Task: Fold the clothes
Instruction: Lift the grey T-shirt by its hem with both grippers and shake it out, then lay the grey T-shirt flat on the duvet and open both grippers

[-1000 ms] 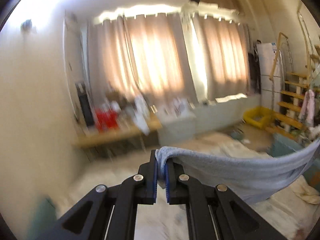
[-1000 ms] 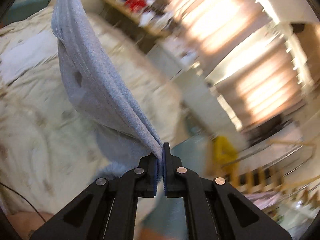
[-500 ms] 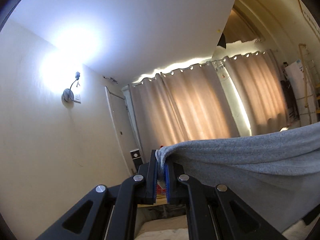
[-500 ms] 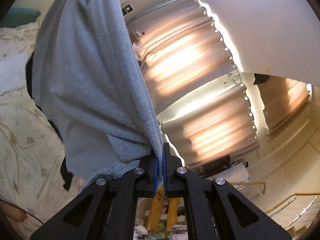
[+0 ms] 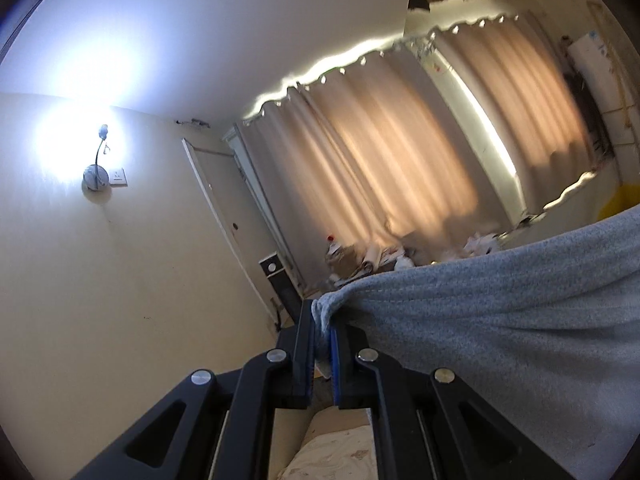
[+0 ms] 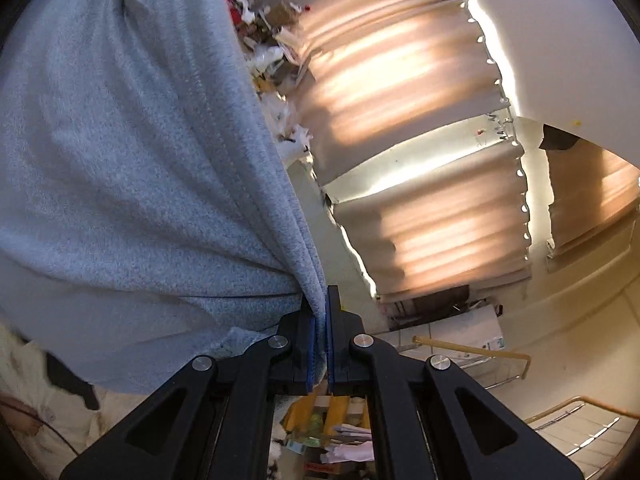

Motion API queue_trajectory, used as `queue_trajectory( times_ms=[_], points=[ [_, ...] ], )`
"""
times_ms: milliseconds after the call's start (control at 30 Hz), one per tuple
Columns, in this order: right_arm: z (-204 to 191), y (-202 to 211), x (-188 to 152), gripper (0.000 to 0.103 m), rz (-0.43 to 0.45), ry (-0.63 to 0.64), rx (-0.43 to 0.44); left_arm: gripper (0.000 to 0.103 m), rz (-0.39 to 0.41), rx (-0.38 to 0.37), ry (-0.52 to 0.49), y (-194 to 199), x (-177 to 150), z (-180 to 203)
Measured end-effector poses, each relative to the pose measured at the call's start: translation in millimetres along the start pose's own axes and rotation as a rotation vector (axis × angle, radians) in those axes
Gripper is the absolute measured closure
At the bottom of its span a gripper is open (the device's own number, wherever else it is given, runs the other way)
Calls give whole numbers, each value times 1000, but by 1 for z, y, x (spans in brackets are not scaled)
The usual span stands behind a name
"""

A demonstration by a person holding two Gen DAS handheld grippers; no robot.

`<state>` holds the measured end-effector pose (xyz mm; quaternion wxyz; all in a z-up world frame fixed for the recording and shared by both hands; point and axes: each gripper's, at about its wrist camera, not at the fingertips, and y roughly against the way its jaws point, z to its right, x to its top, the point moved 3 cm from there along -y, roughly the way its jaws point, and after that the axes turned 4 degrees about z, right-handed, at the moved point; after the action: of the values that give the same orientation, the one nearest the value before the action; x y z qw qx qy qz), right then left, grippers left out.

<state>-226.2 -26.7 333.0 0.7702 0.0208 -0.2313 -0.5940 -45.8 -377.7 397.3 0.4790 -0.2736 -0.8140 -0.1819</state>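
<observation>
Between both fingers [image 5: 322, 322]: grey garment [image 6: 132, 152].

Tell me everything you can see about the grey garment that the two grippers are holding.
The grey garment looks like soft heathered knit, with a stitched hem line running along its edge. It is lifted in the air, spread between both grippers. The left gripper pinches a bunched corner; the right gripper clamps several gathered layers of the edge. Between them the cloth hangs in loose folds, above a pale patterned bed cover. What kind of garment it is cannot be told.

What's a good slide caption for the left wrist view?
Left gripper pinching a grey garment aloft before lit curtains.
</observation>
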Motion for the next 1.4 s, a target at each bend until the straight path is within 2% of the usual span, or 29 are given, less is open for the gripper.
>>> queue_trajectory(
  times_ms=[167,267,400,533,667,733,800,900,1067,1167,1300,1367,1400],
  points=[
    [16,-55,29,100,-28,-16,-54,97,-34,70,-16,-52,6,14],
    [26,-87,46,100,-44,-25,-87,97,-23,110,-25,-65,17,12],
    [58,-87,63,100,-29,-20,-127,97,12,135,-14,-62,27,-4],
    [64,-66,59,100,-20,13,-123,97,49,103,-37,-35,19,-15],
    [43,-22,36,100,15,29,-49,97,62,-14,-16,19,-14,-29],
    [13,2,11,100,33,17,28,97,52,-85,-12,51,-40,-36],
    [-18,26,-15,100,50,3,108,97,11,-167,-5,82,-77,-38],
    [-65,63,-54,100,75,-17,229,97,-114,-312,10,132,-154,-33],
    [-172,115,-129,100,52,-87,493,97,-301,-458,19,224,-305,-1],
    [-241,112,-180,100,-22,-143,697,97,-461,-562,-24,265,-404,28],
    [-349,91,-250,100,-161,-179,979,97,-709,-717,-169,307,-544,88],
    [-396,80,-277,100,-230,-197,1076,97,-872,-770,-112,316,-605,114],
    [-423,74,-292,100,-276,-200,1127,97,-923,-784,-135,319,-626,128]
  ],
)
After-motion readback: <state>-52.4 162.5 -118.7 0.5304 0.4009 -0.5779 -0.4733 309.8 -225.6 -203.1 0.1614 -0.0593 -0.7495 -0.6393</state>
